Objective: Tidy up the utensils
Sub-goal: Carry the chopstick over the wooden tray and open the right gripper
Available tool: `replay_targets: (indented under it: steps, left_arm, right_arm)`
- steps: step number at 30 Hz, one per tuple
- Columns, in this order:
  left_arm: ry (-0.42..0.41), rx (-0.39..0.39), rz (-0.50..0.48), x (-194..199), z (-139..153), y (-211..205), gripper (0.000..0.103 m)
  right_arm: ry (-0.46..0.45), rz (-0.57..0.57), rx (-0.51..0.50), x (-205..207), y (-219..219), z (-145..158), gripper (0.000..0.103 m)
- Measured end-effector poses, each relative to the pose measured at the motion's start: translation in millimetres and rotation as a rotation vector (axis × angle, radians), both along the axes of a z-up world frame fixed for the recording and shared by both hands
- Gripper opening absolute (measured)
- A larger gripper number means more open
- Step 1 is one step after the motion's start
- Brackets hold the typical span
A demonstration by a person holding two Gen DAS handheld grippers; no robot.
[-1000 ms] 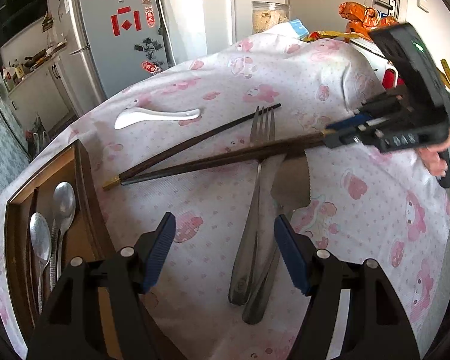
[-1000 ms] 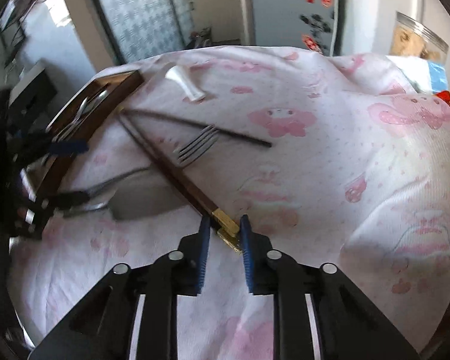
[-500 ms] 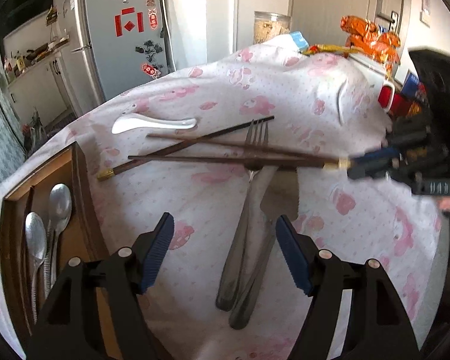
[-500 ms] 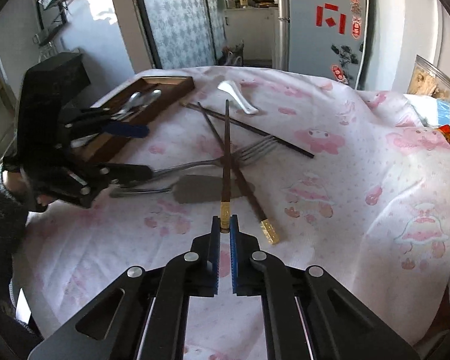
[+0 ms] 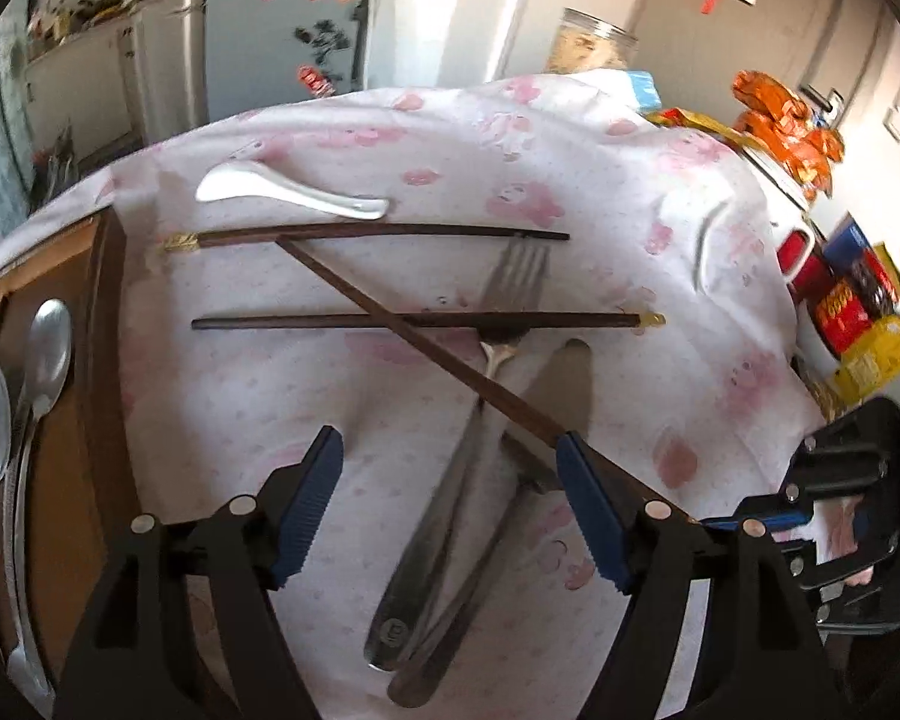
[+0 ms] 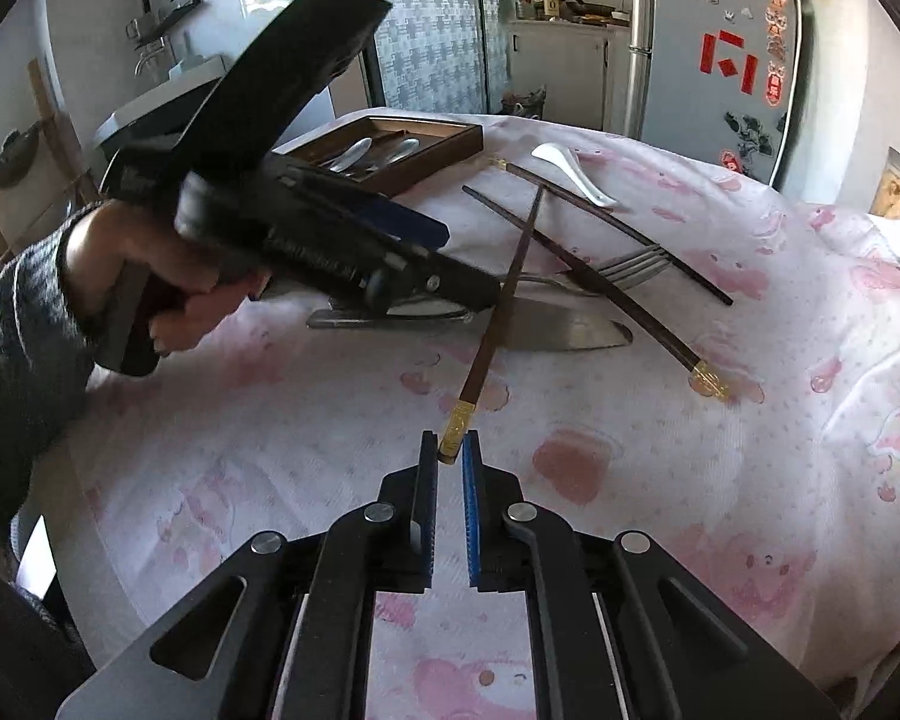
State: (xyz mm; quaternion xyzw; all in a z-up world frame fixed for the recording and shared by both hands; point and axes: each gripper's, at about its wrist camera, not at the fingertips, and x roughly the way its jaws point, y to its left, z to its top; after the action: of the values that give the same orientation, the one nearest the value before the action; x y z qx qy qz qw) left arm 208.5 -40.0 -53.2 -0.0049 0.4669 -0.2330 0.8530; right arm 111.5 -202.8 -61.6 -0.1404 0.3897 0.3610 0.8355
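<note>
Right gripper point(image 6: 449, 461) pinches the gold-capped end of one chopstick point(image 6: 501, 315); the stick slants up across the fork point(image 5: 498, 324) and knife point(image 6: 546, 330). Left gripper point(image 5: 450, 504) hangs wide apart above the fork's handle, holding nothing. Two more chopsticks point(image 5: 384, 234) lie flat beside the fork's tines. White spoon point(image 5: 282, 195) beyond them. Wooden tray point(image 6: 444, 153) with metal spoons point(image 5: 45, 354) sits left of the fork.

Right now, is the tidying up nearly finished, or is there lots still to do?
Only begun. Done: two metal spoons lie in the wooden tray. In hand: the right gripper pinches one dark gold-tipped chopstick; the left gripper is open. Left on the pink cloth: two more chopsticks, the steel fork, the knife, the white ceramic spoon.
</note>
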Motion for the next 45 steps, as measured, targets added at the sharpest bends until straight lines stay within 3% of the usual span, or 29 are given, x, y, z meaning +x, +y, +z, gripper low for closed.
replay_targets:
  steps: [3,7,11,12,13,15,19,24,31,38,43,44,45]
  left_arm:
    - [0.042,-0.098,0.006,2,2,8,0.077]
    - [0.023,-0.009,0.025,2,1,0,0.078]
    - [0.029,0.014,0.039,2,-1,3,0.078]
    - [0.027,0.014,0.042,2,-1,3,0.075]
    - [0.024,0.015,0.044,2,-1,3,0.060]
    - [0.021,0.013,0.046,3,0,4,0.051]
    - [-0.003,0.006,0.051,0,7,5,0.038]
    - [-0.042,0.001,0.066,-7,26,17,0.031]
    - [-0.057,0.031,0.179,-7,45,78,0.030]
    - [-0.018,0.030,0.291,6,30,143,0.032]
    - [-0.008,0.047,0.317,12,24,165,0.032]
    - [-0.009,0.054,0.317,13,23,167,0.033]
    - [-0.013,0.065,0.322,13,22,168,0.042]
  right_arm:
    - [0.017,0.023,0.009,-2,4,-4,0.007]
    - [-0.008,0.026,0.009,-10,13,-1,0.006]
    - [-0.017,0.021,0.042,-14,10,9,0.006]
    - [-0.019,0.035,0.043,-17,11,11,0.006]
    - [-0.022,0.046,0.039,-20,13,12,0.006]
    - [-0.025,0.057,0.022,-26,18,10,0.006]
    - [-0.029,0.067,-0.003,-33,27,7,0.007]
    - [-0.029,0.083,0.000,-31,47,11,0.007]
    - [0.018,0.113,0.061,-21,112,25,0.007]
    - [0.074,0.104,0.093,-1,181,24,0.007]
    - [0.094,0.086,0.076,15,212,11,0.007]
    - [0.099,0.085,0.074,17,216,9,0.007]
    - [0.105,0.084,0.075,18,220,7,0.007]
